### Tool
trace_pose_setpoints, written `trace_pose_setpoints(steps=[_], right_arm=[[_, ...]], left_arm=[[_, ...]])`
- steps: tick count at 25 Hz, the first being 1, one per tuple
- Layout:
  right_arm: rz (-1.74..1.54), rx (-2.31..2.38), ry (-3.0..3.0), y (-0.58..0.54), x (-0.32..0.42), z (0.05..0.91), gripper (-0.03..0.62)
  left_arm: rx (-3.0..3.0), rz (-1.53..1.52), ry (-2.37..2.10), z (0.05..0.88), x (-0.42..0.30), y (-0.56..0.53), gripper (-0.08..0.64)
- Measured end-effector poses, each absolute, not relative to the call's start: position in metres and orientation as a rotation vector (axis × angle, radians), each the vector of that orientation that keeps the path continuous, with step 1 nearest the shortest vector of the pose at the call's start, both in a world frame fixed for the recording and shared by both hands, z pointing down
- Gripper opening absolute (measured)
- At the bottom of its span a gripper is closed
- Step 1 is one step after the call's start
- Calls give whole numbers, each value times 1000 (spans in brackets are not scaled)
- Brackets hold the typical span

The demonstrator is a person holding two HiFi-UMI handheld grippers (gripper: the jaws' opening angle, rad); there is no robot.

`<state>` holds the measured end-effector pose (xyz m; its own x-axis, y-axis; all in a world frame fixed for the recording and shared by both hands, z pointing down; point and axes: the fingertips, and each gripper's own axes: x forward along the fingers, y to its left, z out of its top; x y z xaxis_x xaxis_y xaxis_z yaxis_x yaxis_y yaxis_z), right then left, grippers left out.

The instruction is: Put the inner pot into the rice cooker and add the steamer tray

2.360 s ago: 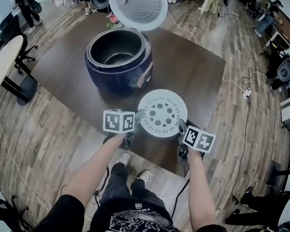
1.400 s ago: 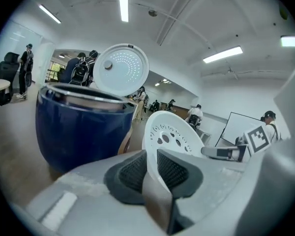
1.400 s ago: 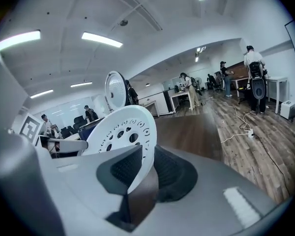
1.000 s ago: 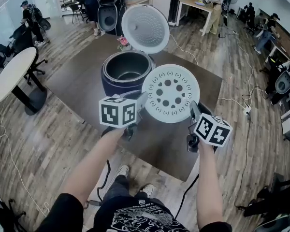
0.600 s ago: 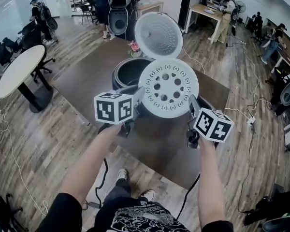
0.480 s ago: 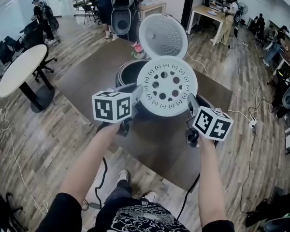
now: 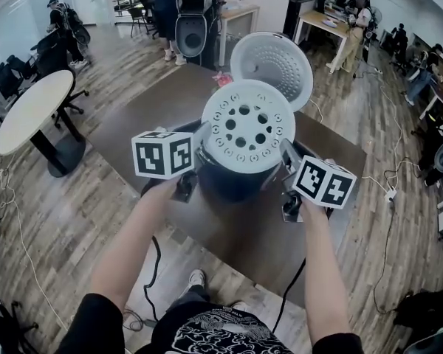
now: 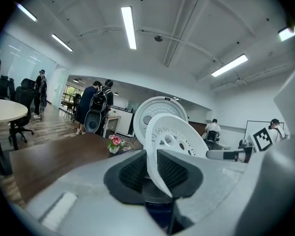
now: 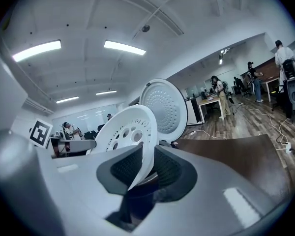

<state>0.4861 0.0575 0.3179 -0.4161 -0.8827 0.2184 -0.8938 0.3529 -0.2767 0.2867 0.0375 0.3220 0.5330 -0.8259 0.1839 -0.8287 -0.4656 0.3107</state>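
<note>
Holding the white steamer tray (image 7: 247, 126) in the air above the open rice cooker (image 7: 235, 184) on the brown counter (image 7: 125, 116), left gripper (image 7: 204, 140) jaws clamped on the tray's left rim, right gripper (image 7: 286, 153) jaws clamped on its right rim, cooker lid (image 7: 275, 59) standing raised behind.

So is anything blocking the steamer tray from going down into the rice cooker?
Nothing visible does. The steamer tray, clamped at its rim by the left gripper and right gripper, hangs over the rice cooker, whose lid stands open behind. The tray itself hides the opening.
</note>
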Motion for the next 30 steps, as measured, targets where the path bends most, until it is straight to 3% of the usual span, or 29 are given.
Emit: trace_pose_setpoints(steps=[30], right_arm=[[741, 1896, -2281, 42, 491, 379, 101]], left_arm=[[2483, 244, -1124, 383, 300, -17, 78]])
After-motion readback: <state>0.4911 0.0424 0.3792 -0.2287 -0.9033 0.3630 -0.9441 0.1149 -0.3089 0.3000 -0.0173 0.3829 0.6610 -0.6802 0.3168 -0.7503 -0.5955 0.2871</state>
